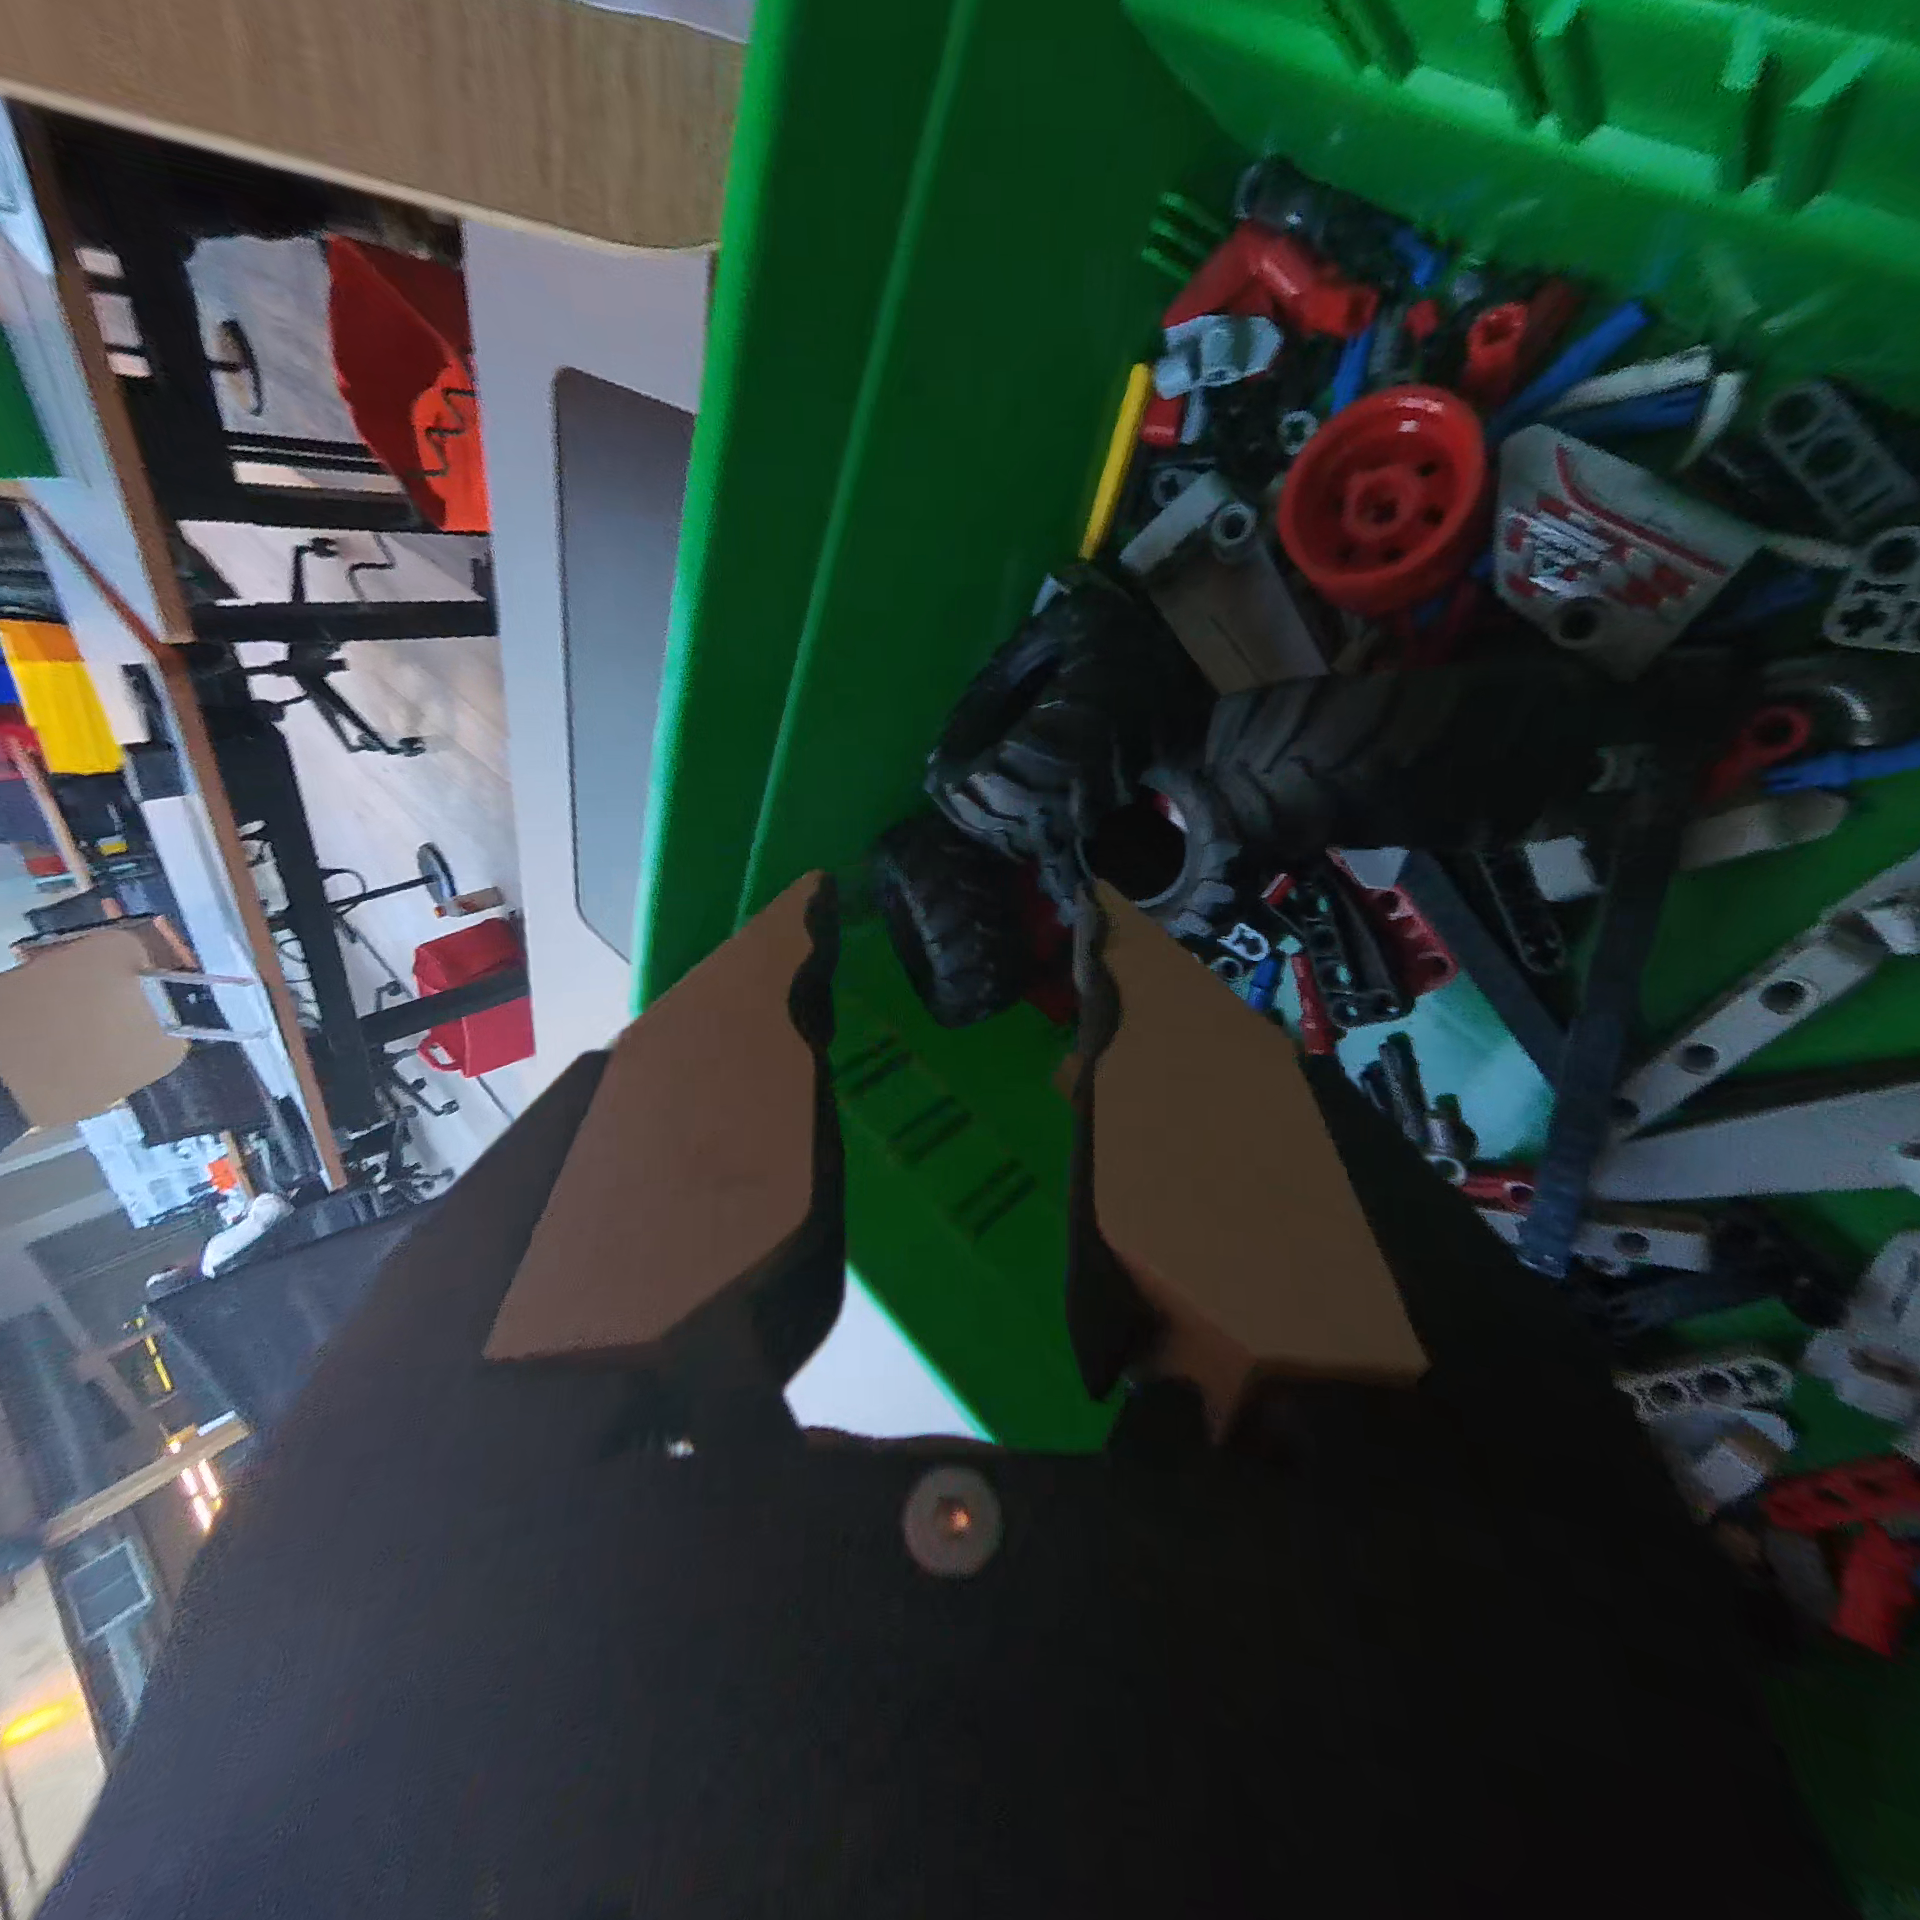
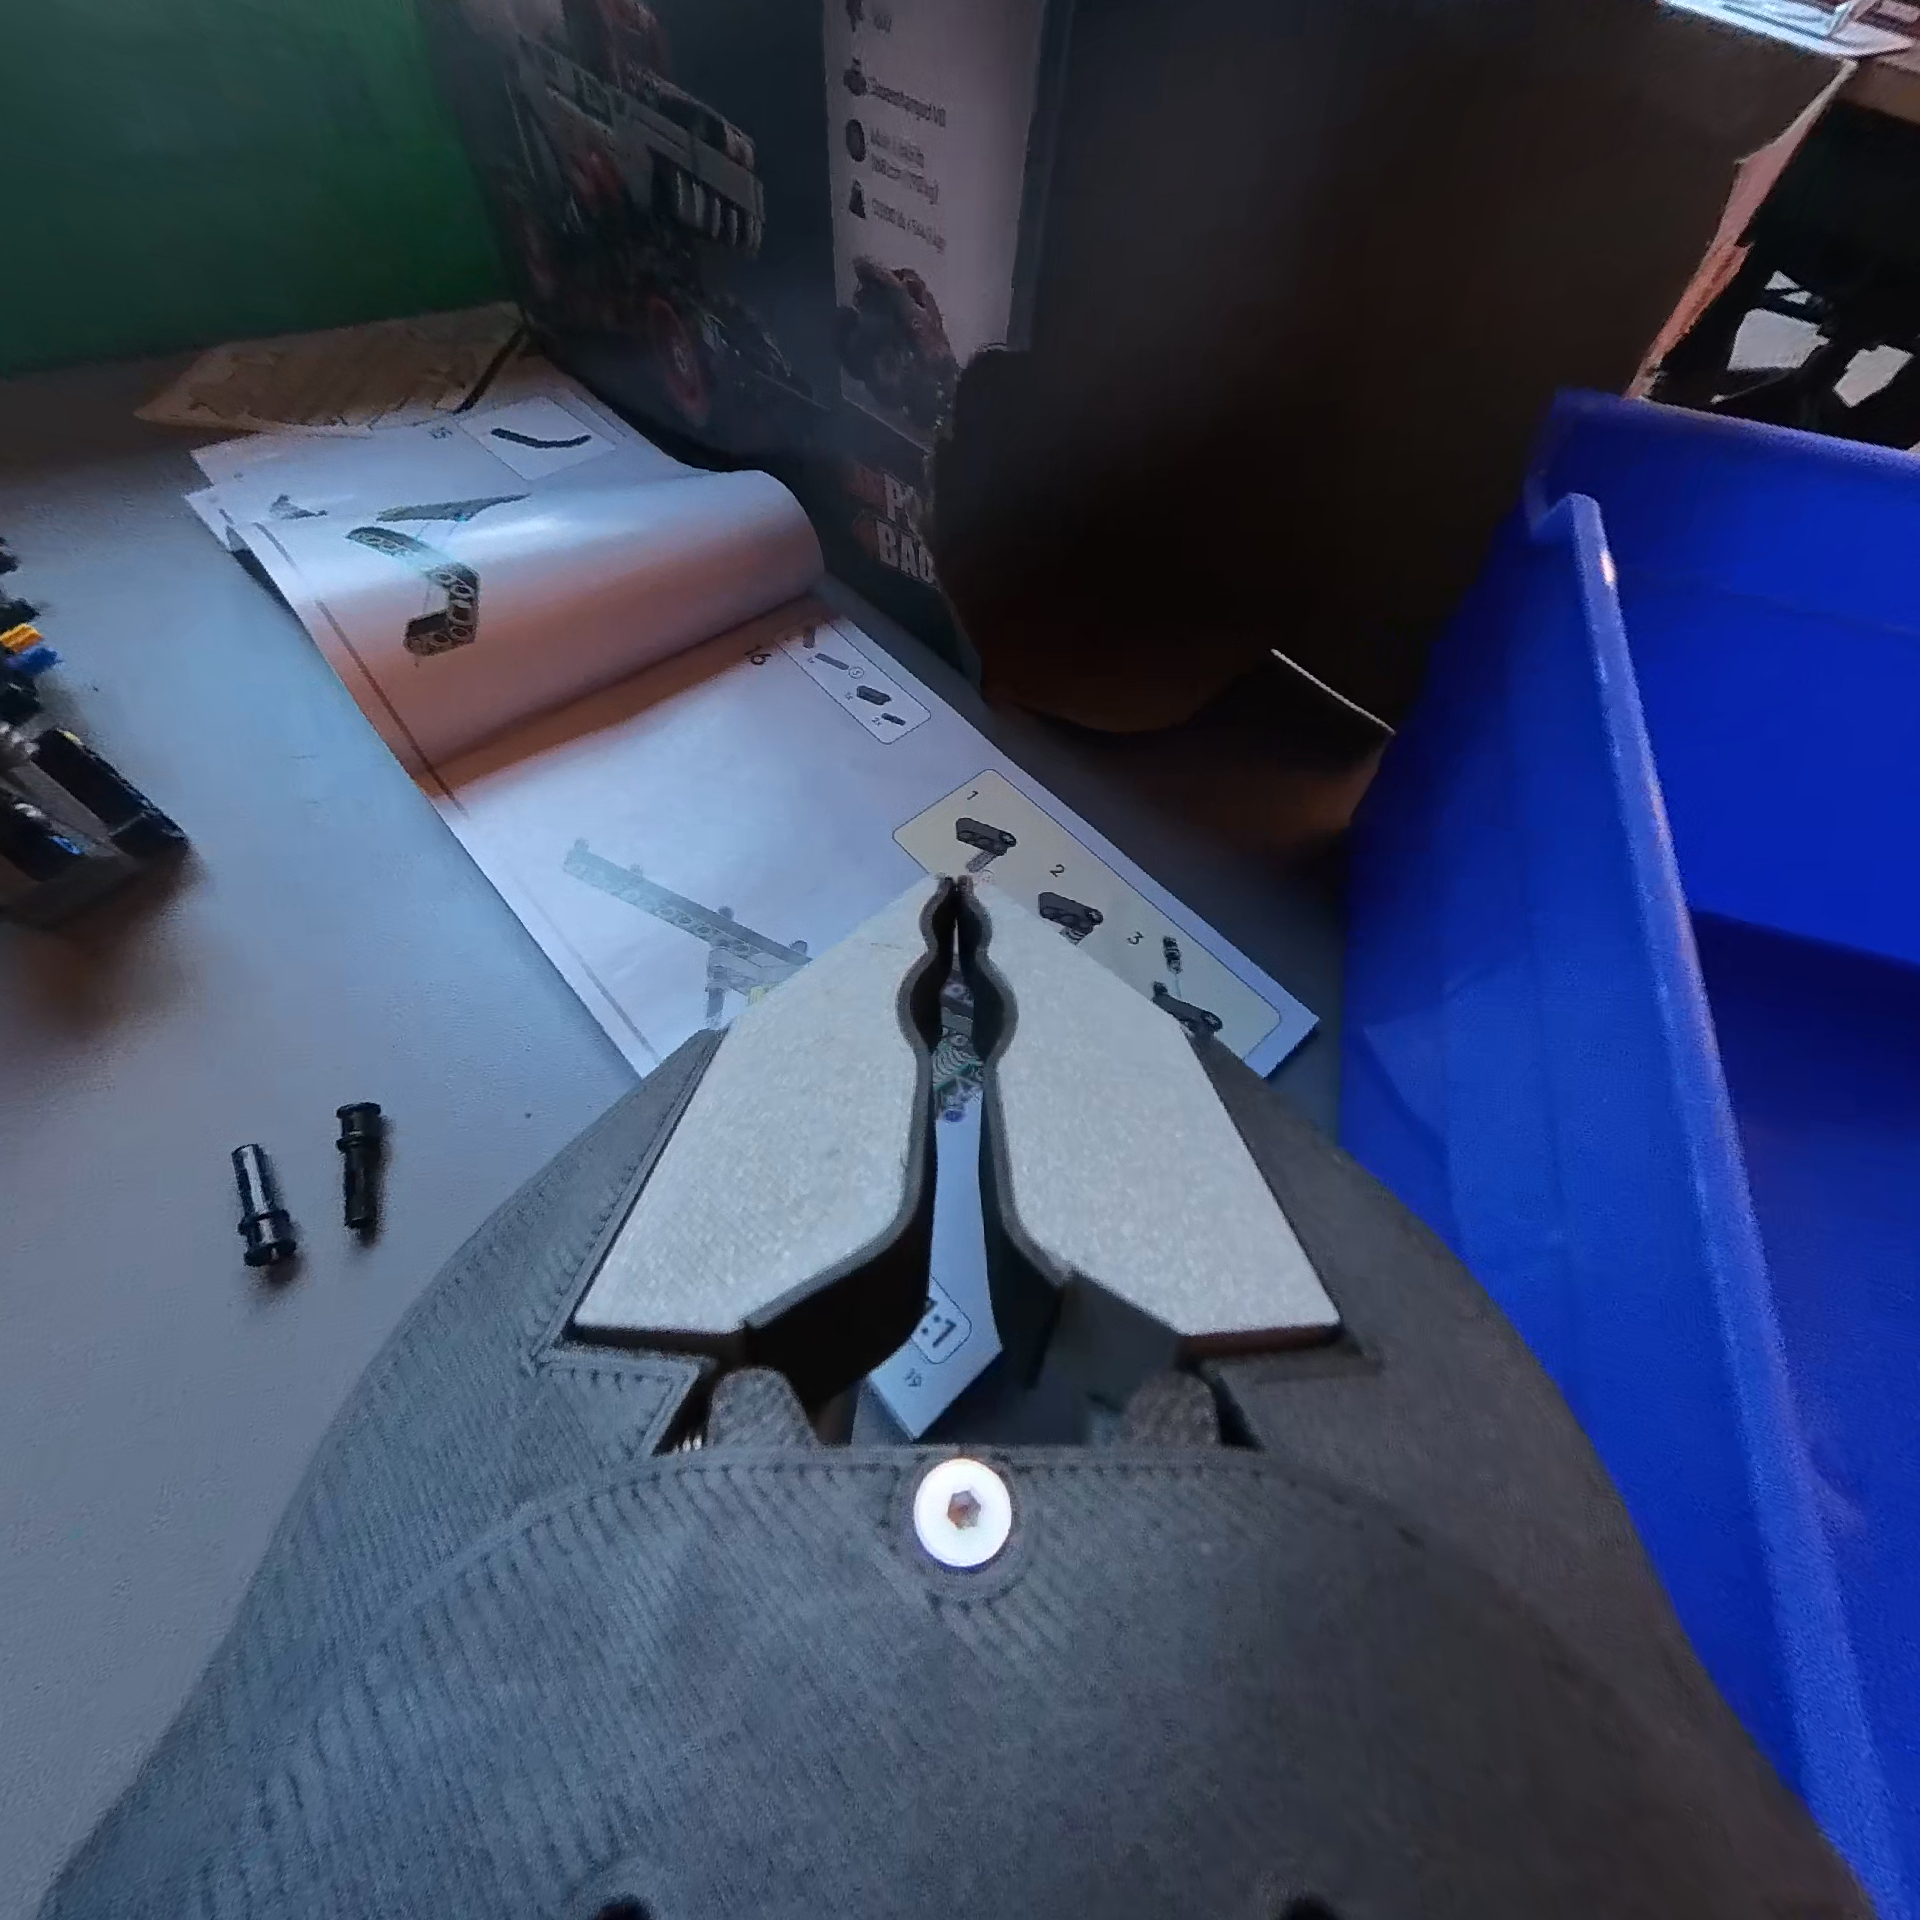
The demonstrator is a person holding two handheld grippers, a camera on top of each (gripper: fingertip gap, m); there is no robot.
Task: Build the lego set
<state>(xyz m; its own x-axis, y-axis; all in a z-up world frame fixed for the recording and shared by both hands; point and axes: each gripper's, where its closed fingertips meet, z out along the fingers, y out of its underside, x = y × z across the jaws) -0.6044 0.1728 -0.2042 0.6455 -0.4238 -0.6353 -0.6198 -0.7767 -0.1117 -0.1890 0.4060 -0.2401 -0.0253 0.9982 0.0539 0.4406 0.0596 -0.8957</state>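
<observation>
Left tool (image 1: 961, 914), fingers apart, hovers at the green bin's (image 1: 831, 520) tyres (image 1: 1049, 727), apparently to pick; right tool (image 2: 956, 883), closed and empty, idles over the manual (image 2: 623, 644) at centre frame.

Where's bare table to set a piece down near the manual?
Bare grey table lies left of the open manual, between the two black pins and the dark part-built model at the left edge. Right is crowded: blue bin, then cardboard box behind.
</observation>
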